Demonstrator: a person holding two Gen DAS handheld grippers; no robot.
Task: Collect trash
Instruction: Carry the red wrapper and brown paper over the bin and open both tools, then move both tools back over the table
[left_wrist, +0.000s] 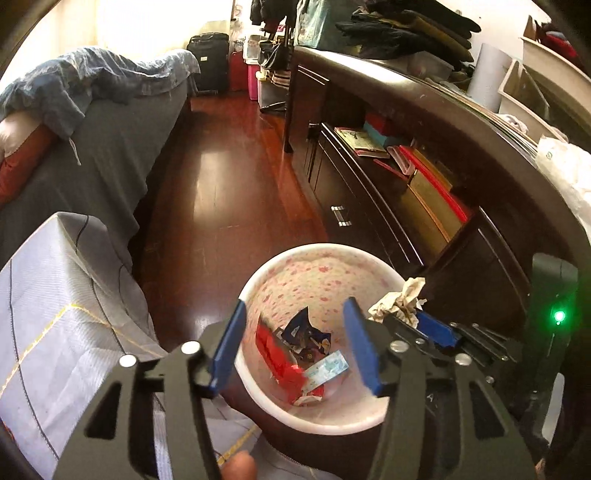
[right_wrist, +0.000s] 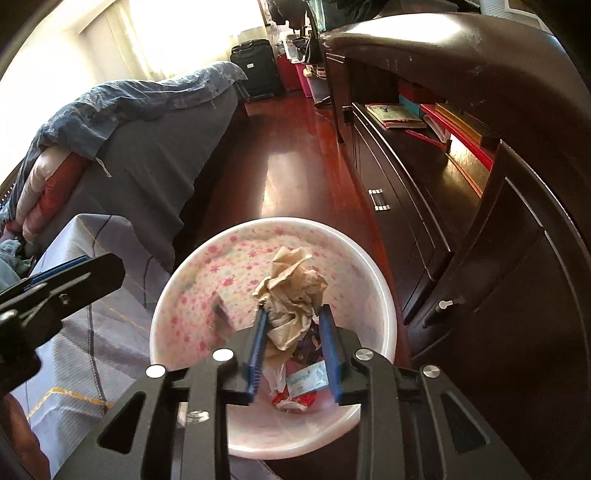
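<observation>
A white bin with a pink flower pattern (left_wrist: 295, 273) (right_wrist: 207, 266) stands on the wooden floor. Inside lie a red wrapper (left_wrist: 275, 354), a dark blue wrapper (left_wrist: 304, 332) and a light blue packet (left_wrist: 327, 369) (right_wrist: 306, 378). My right gripper (right_wrist: 293, 314) is shut on a crumpled beige tissue (right_wrist: 291, 291) and holds it over the bin's mouth. It shows in the left wrist view (left_wrist: 410, 310) at the bin's right rim, with the tissue (left_wrist: 400, 295). My left gripper (left_wrist: 295, 343) is open and empty above the bin.
A dark wooden cabinet (left_wrist: 369, 206) (right_wrist: 461, 229) with drawers and shelves of books runs along the right. A bed with grey covers (left_wrist: 110, 147) (right_wrist: 147, 155) is on the left. A light checked cloth (left_wrist: 55, 295) lies near left. Suitcases (left_wrist: 208, 59) stand at the far end.
</observation>
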